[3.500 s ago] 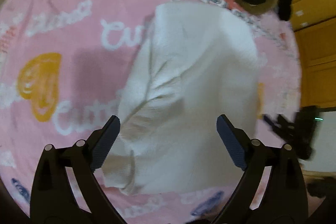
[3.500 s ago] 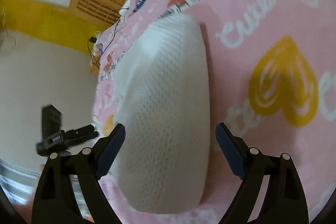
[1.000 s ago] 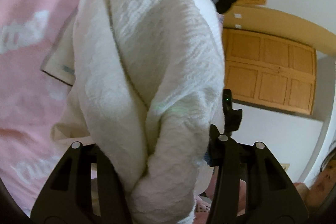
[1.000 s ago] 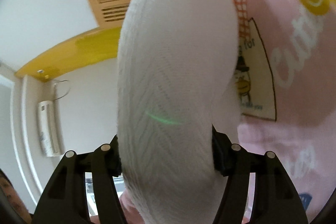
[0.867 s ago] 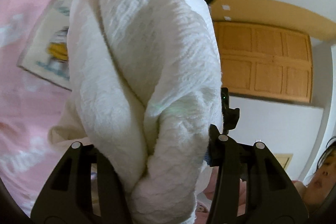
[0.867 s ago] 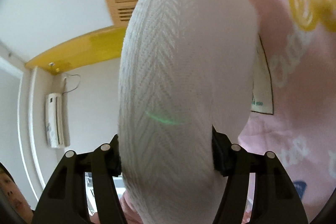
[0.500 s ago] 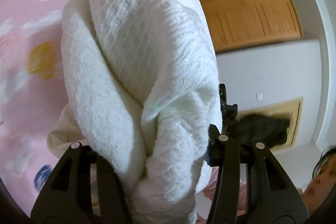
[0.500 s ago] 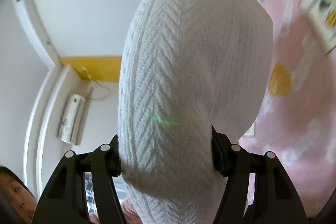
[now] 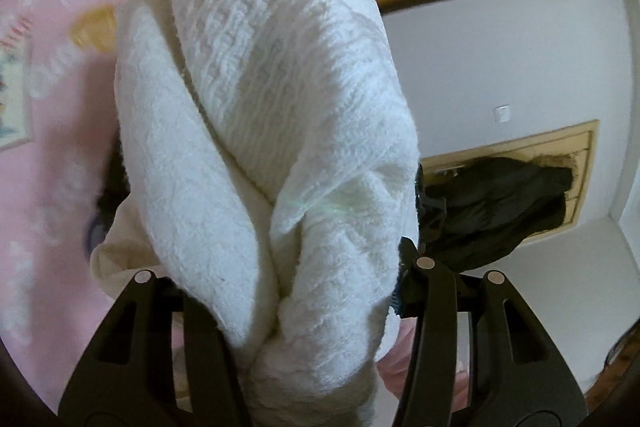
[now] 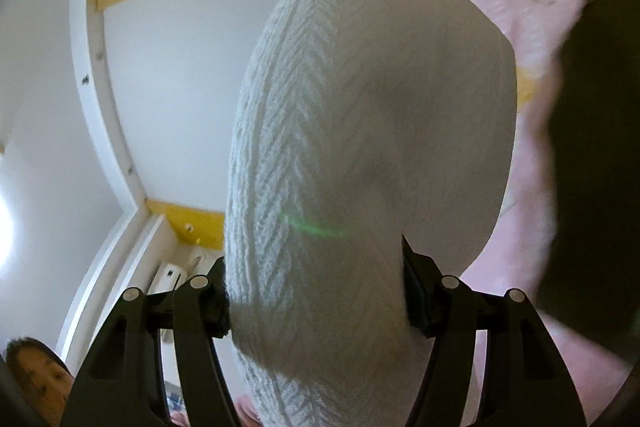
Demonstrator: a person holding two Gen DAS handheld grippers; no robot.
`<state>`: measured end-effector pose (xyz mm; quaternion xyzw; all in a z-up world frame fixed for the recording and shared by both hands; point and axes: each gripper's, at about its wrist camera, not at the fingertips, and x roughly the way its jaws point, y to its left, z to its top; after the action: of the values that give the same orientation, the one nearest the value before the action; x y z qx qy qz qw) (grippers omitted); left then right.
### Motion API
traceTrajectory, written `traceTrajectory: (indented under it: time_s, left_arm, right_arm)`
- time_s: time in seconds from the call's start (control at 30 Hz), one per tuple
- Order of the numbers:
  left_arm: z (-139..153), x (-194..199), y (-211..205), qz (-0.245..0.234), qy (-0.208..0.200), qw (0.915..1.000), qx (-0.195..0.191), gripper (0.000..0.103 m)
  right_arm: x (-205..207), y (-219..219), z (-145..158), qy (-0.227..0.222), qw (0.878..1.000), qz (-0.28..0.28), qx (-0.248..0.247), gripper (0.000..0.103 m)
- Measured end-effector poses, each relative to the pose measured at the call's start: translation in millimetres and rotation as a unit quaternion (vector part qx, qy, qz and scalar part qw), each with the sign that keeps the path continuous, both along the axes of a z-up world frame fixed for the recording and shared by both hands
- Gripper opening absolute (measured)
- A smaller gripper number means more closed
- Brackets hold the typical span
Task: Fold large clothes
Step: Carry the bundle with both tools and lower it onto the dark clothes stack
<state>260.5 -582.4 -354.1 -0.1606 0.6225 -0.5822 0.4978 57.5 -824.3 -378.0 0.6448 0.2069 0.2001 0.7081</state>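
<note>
Above the pink blanket [image 9: 52, 131], left gripper [image 9: 304, 291] and right gripper [image 10: 316, 299] each clamp the folded white sweater [image 9: 272, 99]

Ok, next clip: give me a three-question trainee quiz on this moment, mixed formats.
1. True or false: the white knitted garment lies flat on the pink blanket.
2. Multiple choice: what is the right gripper doing? A) standing open over nothing B) clamped on the folded garment C) holding a dark coat.
3. Fill in: behind the left gripper, a dark coat hangs against the ____ wall.

Key:
1. False; both grippers hold the bundled garment off the blanket.
2. B; its fingers press the bundle from both sides.
3. White.
</note>
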Motion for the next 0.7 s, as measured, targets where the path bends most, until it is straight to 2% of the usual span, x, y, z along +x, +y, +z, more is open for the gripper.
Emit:
traceTrajectory:
  time_s: [0.03, 0.1, 0.13, 0.2, 0.23, 0.3, 0.4, 0.47, 0.57, 0.63, 0.7]
  left_arm:
    - [-23, -6, -29, -0.009, 0.004, 0.9998, 0.016, 0.048]
    - [-66, -13, -60, -0.022, 0.013, 0.9988, 0.042, 0.048]
    - [-97, -14, -80, -0.025, 0.025, 0.9973, 0.065, 0.047]
    - [-143, -16, -95, -0.026, 0.029, 0.9933, 0.109, 0.047]
    - [-170, -15, -100, -0.025, 0.032, 0.9888, 0.144, 0.047]
    - [-193, -12, -96, -0.022, 0.040, 0.9855, 0.163, 0.048]
    - [-206, -4, -82, -0.027, 0.058, 0.9879, 0.141, 0.048]
    - [-205, 2, -83, -0.026, 0.056, 0.9878, 0.143, 0.048]
    - [-194, 13, -85, -0.032, 0.052, 0.9866, 0.152, 0.049]
    - [-189, 19, -83, -0.040, 0.051, 0.9846, 0.163, 0.049]
    - [-182, 26, -77, -0.048, 0.058, 0.9824, 0.171, 0.049]
  right_arm:
    - [-7, -14, -14, 0.008, 1.000, -0.007, -0.001, 0.061]
    - [-25, -49, -62, 0.034, 0.999, -0.027, 0.006, 0.061]
    - [-37, -63, -77, 0.047, 0.998, -0.036, 0.008, 0.061]
    - [-48, -78, -134, 0.106, 0.993, -0.051, 0.024, 0.061]
    - [-52, -82, -154, 0.143, 0.988, -0.050, 0.013, 0.061]
    - [-56, -81, -171, 0.167, 0.985, -0.039, -0.008, 0.062]
    - [-57, -77, -167, 0.156, 0.987, -0.035, -0.031, 0.065]
    - [-56, -79, -166, 0.174, 0.983, -0.038, -0.054, 0.075]
    - [-55, -77, -149, 0.208, 0.975, -0.034, -0.076, 0.080]
    - [-60, -76, -129, 0.232, 0.965, -0.018, -0.117, 0.080]
    - [-71, -73, -92, 0.280, 0.937, -0.014, -0.207, 0.082]
